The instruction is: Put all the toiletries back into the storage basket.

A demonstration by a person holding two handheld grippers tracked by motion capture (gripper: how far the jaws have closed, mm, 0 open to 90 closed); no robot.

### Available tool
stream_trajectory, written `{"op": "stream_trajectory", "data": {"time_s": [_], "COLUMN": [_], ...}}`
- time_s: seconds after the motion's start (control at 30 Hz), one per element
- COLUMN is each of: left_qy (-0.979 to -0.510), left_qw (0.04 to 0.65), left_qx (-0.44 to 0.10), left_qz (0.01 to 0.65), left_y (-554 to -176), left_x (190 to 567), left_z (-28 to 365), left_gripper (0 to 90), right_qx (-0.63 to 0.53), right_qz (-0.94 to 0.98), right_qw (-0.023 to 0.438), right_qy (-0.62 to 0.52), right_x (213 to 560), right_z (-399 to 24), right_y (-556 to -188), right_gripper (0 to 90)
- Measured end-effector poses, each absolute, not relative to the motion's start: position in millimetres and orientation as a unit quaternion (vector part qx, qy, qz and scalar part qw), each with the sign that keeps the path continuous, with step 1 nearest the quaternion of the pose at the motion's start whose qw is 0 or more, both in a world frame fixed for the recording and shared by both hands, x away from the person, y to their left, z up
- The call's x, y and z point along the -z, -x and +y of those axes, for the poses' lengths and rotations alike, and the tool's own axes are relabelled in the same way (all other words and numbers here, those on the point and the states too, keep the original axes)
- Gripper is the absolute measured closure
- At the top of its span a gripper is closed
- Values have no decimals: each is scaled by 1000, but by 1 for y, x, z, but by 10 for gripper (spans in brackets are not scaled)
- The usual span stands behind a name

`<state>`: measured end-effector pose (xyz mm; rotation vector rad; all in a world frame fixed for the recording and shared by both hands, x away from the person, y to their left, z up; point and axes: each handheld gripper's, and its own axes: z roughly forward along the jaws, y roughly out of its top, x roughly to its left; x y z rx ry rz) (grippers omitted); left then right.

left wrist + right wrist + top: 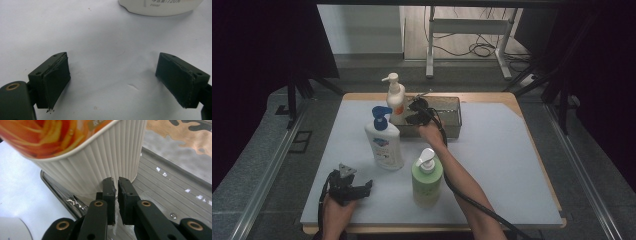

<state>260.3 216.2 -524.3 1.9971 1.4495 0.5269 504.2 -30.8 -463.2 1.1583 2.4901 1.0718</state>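
1. Looks like a lab or test room, not someone's home.
2. Black curtains (257, 45) hang on both sides of the worktop (492, 165).
3. Loose cables (479, 49) lie on the bare floor around a metal desk frame (467, 30) behind.

The high view is dim, with dark curtains at both sides, and the brightest part is the floor far behind the counter (492, 150). The bottles throw only soft, weak shadows there. In the left gripper view the light is strong and even; the white surface is nearly washed out, with faint shadows beside the left tool (112, 80). Just ahead of the right tool (116, 195), the ribbed cup (105, 157) is sharp, while its printed top is blurred.
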Motion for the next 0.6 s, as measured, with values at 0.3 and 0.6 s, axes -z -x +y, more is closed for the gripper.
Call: {"op": "stream_trajectory", "data": {"time_s": [0.3, 0.6], "left_qy": [-754, -754], "left_qw": [304, 304], "left_qx": [-199, -199], "left_qz": [547, 547], "left_y": [-260, -260], "left_x": [524, 524], "left_z": [216, 216], "left_gripper": [114, 114], "right_qx": [-378, -392], "right_qz": [840, 839], "right_qw": [101, 118], "right_qy": [-377, -357], "right_x": [458, 446], "right_z": [-39, -49], "right_y": [-498, -487], "right_gripper": [784, 679]}}
